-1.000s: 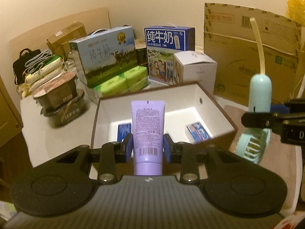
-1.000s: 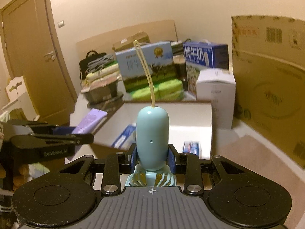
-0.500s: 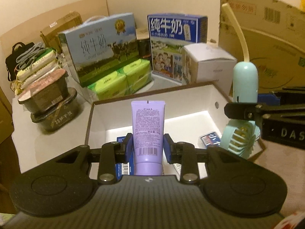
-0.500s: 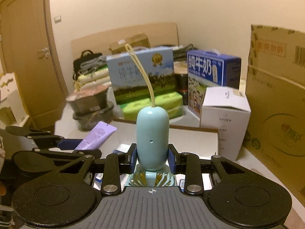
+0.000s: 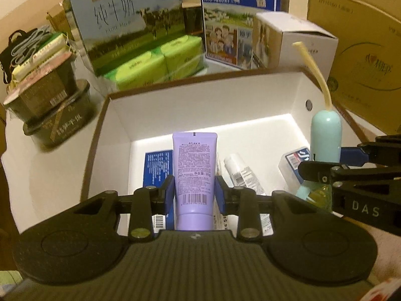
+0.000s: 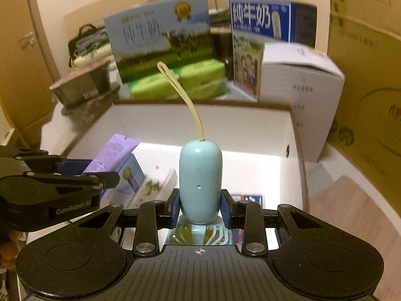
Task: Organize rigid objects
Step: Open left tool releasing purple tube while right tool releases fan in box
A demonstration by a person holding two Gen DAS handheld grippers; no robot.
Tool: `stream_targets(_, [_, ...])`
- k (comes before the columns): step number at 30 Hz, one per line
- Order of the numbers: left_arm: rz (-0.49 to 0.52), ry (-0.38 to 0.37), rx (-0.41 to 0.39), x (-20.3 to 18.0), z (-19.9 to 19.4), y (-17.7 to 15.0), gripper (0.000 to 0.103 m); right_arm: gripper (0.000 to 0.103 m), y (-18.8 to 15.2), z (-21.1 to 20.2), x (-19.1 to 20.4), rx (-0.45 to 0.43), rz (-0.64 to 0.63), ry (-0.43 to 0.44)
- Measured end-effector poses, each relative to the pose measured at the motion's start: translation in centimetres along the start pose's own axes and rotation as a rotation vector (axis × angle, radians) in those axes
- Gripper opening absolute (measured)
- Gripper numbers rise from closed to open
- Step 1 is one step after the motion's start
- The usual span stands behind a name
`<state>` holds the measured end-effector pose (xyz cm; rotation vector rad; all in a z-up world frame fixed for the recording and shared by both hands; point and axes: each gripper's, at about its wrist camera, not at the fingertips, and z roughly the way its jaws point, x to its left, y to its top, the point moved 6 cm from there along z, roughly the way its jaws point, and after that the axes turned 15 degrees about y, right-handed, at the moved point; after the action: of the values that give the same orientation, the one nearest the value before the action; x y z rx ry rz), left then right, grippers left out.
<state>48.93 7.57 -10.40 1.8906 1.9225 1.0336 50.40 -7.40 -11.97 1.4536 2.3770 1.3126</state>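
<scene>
Both tools are coming down closer over the white box than a moment ago, so more of its floor is showing now. Left tool is squeezing a purple tube between its blue pads, low on the tube near the barcode, with the flat end pointing to 12 o'clock. I think the tube is light and a bit squishy, so a soft squeeze low down looks best. Inside the box, a dark blue carton is lying at 9 o'clock from the tube, a small white tube at 3 o'clock, and a clear little box farther right. Right tool is squeezing a light blue hand fan around its smooth handle, with the fan head tucked under the pads. The handle looks hard and slippery. Its thin strap is sticking up toward 11 o'clock. Both things are hanging over the box, not touching its floor.
</scene>
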Motion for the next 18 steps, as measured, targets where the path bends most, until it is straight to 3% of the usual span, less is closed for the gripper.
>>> stream_targets(5, [0.007,-0.016,0.027,-0.3,0.8,-0.4,0.031,0.033,-0.4,0.9,-0.5,0.048,0.023,-0.004])
stream_targets(9, [-0.004,-0.013,0.009,-0.1,0.5,0.0,0.036,0.035,0.3,0.6,0.1,0.022,-0.011,0.001])
stream_targets(13, [-0.01,-0.001,-0.011,0.4,-0.3,0.5,0.038,0.055,0.8,0.1,1.0,-0.007,-0.046,-0.015])
stream_targets(18, [-0.017,0.01,-0.034,1.4,-1.5,0.3,0.039,0.06,0.7,-0.8,1.7,-0.028,-0.06,-0.017])
